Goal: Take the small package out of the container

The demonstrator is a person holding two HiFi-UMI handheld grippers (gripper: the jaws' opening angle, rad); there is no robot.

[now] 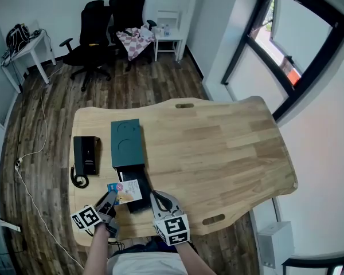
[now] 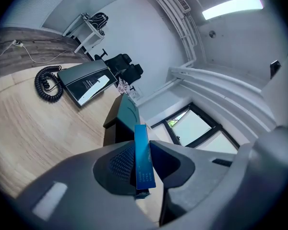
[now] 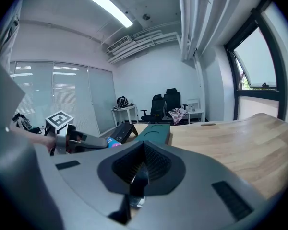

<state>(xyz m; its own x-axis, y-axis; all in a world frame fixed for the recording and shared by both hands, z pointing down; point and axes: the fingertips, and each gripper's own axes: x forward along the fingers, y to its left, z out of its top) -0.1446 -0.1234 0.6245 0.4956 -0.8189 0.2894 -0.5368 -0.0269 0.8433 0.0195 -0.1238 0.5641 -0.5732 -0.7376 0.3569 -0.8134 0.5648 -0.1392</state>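
Gripping the small package (image 1: pixel 127 191) by its left edge, the left claw (image 1: pixel 111 200) holds it over the black tray (image 1: pixel 139 204) that sticks out of the near end of the teal container (image 1: pixel 126 142). The right claw (image 1: pixel 160 200), its jaws together, sits just right of that tray. A black telephone (image 1: pixel 86 155) lies left of the container on the worktop (image 1: pixel 218 153).

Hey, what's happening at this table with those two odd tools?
A person is working at a wooden table with a handheld gripper in each hand. The left gripper is clamped on a small package, holding it over the slid-out black tray of the teal container. The right gripper sits beside the tray with its jaws together.
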